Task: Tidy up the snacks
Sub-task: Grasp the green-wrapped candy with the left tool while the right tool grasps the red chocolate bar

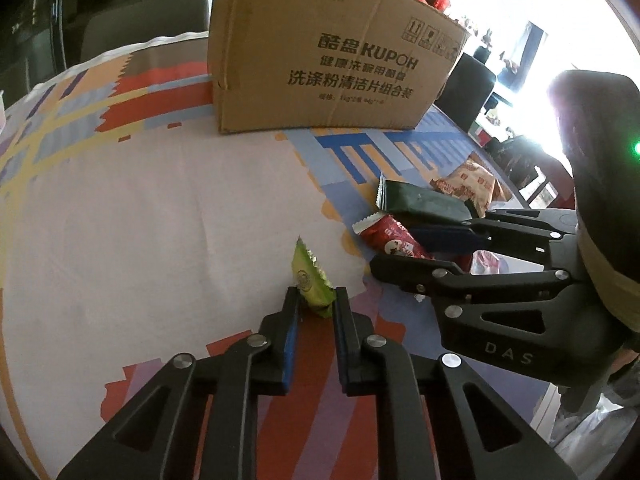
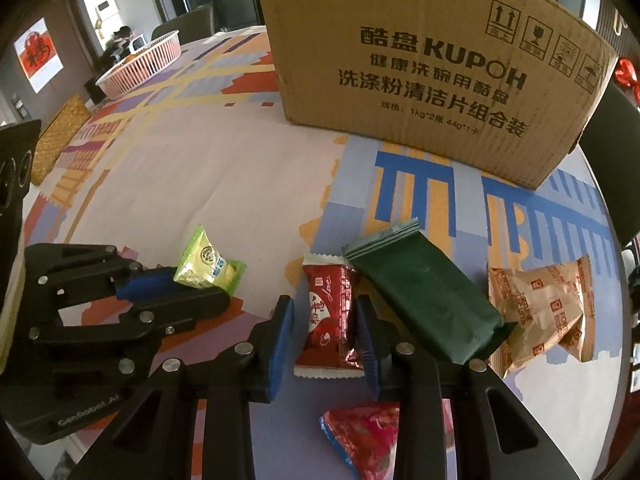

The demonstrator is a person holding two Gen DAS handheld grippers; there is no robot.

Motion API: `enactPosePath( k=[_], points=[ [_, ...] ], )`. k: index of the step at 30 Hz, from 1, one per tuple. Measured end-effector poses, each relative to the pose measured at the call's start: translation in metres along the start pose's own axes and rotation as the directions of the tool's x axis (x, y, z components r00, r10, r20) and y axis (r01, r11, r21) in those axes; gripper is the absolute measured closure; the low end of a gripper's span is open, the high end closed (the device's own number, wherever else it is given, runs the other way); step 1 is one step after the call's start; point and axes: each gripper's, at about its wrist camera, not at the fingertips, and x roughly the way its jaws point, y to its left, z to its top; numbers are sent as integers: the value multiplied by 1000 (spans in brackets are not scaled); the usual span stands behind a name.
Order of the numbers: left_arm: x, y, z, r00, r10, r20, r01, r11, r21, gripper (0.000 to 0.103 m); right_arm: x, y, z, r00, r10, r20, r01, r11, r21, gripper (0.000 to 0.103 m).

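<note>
Round table with patterned cloth (image 2: pixel 208 184); holds cardboard box (image 2: pixel 432 76) far, white basket (image 2: pixel 140 64) far left, snack packets near: green (image 2: pixel 208 268), red (image 2: pixel 330 316), dark green (image 2: pixel 428 300), orange (image 2: pixel 540 308), red-and-blue (image 2: pixel 364 436).

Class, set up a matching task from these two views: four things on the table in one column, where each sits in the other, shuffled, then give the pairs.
1. light green snack packet
2. red snack packet with white ends
3. dark green foil pouch
4. brown cardboard box

A. far side of the table
B. between the right gripper's jaws
C. between the left gripper's jaws
D. overlapping the orange-printed packet

Pairs: 1-C, 2-B, 3-D, 4-A
</note>
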Motion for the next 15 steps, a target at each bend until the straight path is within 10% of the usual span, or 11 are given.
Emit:
enactPosePath(
  k=[7,15],
  points=[
    [-3,4,6,999,5,31,-4,1000,-30,72,3,1,2,1000,-19,13,19,1000,-2,78],
    [-2,1,12,999,16,32,-15,999,-44,89,2,-3,1,1000,-2,19,2,1000,13,81]
  ],
)
